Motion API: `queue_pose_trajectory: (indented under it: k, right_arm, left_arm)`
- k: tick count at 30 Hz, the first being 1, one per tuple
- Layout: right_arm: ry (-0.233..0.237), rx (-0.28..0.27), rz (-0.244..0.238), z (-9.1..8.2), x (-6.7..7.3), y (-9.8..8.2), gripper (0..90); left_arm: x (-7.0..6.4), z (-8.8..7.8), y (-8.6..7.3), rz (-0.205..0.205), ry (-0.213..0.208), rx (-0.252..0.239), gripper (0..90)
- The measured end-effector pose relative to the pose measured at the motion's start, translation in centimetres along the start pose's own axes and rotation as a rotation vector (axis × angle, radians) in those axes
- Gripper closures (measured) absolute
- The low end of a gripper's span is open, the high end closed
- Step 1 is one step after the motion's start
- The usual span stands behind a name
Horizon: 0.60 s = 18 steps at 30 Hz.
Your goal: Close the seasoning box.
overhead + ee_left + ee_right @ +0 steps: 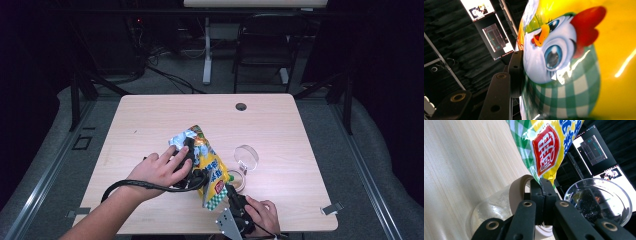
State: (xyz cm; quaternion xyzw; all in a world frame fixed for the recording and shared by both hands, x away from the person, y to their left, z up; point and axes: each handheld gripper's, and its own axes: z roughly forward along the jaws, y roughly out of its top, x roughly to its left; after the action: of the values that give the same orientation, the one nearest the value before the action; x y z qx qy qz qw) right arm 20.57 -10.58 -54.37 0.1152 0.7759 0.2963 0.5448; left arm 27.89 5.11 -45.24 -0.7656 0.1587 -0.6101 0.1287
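Observation:
A yellow snack bag (pixel 207 160) with a green check pattern is held up off the wooden table (pixel 150 115) near its front middle. My left gripper (pixel 189 150) grips the bag's upper half, below the crumpled silver top. In the left gripper view one black finger (pixel 516 65) presses against the printed cartoon chicken (pixel 559 55), and the bag hides the other jaw. My right gripper (pixel 231 192) is shut on the bag's lower corner, and the right gripper view shows its jaws (pixel 541 183) pinching the seam under a red label (pixel 546 150).
A glass jar (pixel 236 180) with a beige rim (pixel 516 187) lies just right of the bag's lower end. A clear glass dish (pixel 247 157) stands beyond it. A cable hole (pixel 241 106) sits at the table's far edge, with a chair (pixel 265 45) behind.

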Motion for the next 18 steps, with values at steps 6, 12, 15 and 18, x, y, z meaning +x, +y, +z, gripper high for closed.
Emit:
queue_pose_trajectory:
  k: [6, 12, 15, 18]
  right_arm:
    - [0.002, 0.003, 0.008, -0.03, -0.07, -0.01, 89.7]
    - [-0.002, 0.017, 0.022, -0.20, -0.40, 0.02, 89.7]
    - [-0.002, -0.005, 0.046, -0.06, -0.37, -0.08, 89.7]
    - [-0.001, 0.010, 0.039, -0.16, -0.50, -0.04, 89.7]
  left_arm:
    - [0.24, -0.11, 0.14, 0.011, 0.007, -0.009, 66.5]
    - [0.54, -0.19, 0.13, 0.012, 0.011, -0.012, 67.3]
    - [0.65, -0.23, 0.12, 0.012, 0.007, -0.013, 67.4]
    - [0.69, -0.23, 0.16, 0.016, 0.005, -0.013, 67.5]
